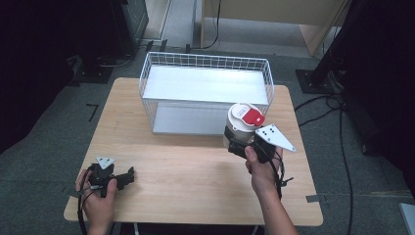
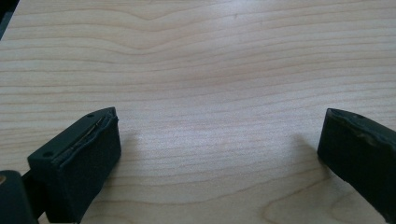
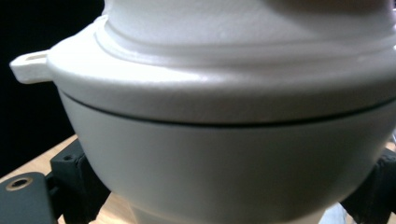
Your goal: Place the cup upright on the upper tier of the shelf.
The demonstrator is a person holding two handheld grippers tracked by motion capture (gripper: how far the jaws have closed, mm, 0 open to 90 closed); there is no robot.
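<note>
A white tub [image 1: 241, 125] with a white lid and a red flap [image 1: 254, 116] stands upright just in front of the wire basket's right front corner. My right gripper [image 1: 239, 143] is shut on its lower body, one jaw on each side. In the right gripper view the tub [image 3: 224, 140] looms very close, with a small tab at the lid's left edge, and my right gripper [image 3: 224, 198] clamps it low down. My left gripper [image 1: 128, 177] rests open near the table's front left. Bare wood lies between its jaws in the left gripper view [image 2: 219, 140].
A white wire basket [image 1: 205, 61] with a white shelf stands at the back middle of the wooden table [image 1: 186, 166]. Cables and dark stands lie on the floor around the table.
</note>
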